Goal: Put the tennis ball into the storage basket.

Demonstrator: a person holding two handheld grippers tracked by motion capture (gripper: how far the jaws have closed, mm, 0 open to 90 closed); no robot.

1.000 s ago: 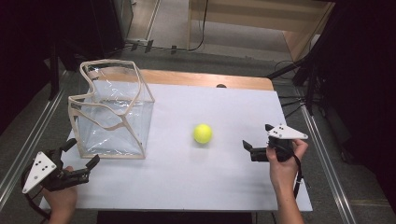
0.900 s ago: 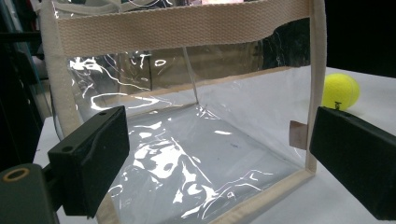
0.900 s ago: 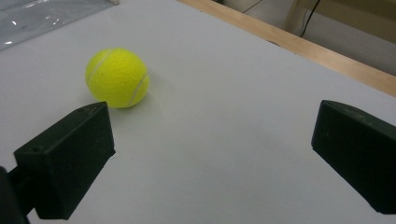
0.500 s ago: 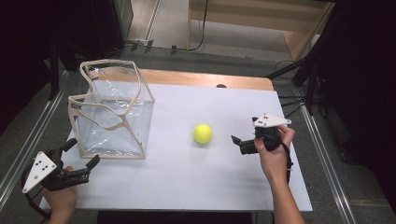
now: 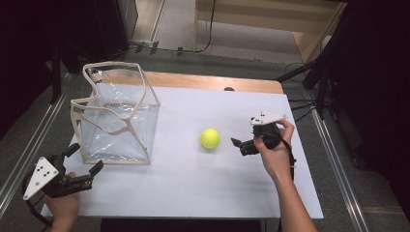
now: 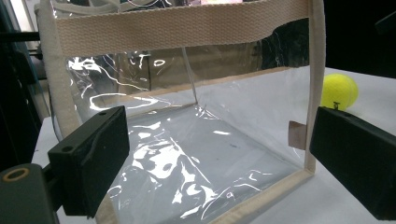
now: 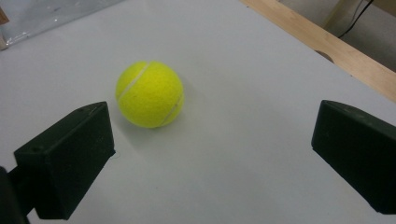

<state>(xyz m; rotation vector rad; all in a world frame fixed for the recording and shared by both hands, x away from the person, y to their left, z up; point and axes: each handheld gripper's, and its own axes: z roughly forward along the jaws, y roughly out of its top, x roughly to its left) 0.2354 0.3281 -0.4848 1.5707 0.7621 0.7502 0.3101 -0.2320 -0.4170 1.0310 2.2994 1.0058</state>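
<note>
A yellow tennis ball (image 5: 210, 138) lies on the white table (image 5: 193, 188), near its middle. My right gripper (image 5: 240, 146) is open just to the right of the ball, a short gap away, with its jaws pointing at it. In the right gripper view the ball (image 7: 150, 94) sits ahead of the wide-apart jaws, nearer the left one. A clear plastic bag with beige webbing trim (image 5: 116, 121) stands upright at the left. My left gripper (image 5: 87, 157) is open at the front left corner, facing the bag's near wall (image 6: 187, 140).
A wooden strip (image 5: 208, 82) runs along the table's far edge. Metal rails (image 5: 333, 159) flank the table on both sides. Bare table surface lies in front of the ball and the bag. The ball (image 6: 339, 90) shows past the bag's right edge.
My right gripper has moved left across the table, closing most of the distance to the ball. The left gripper, the ball and the bag have stayed put.
</note>
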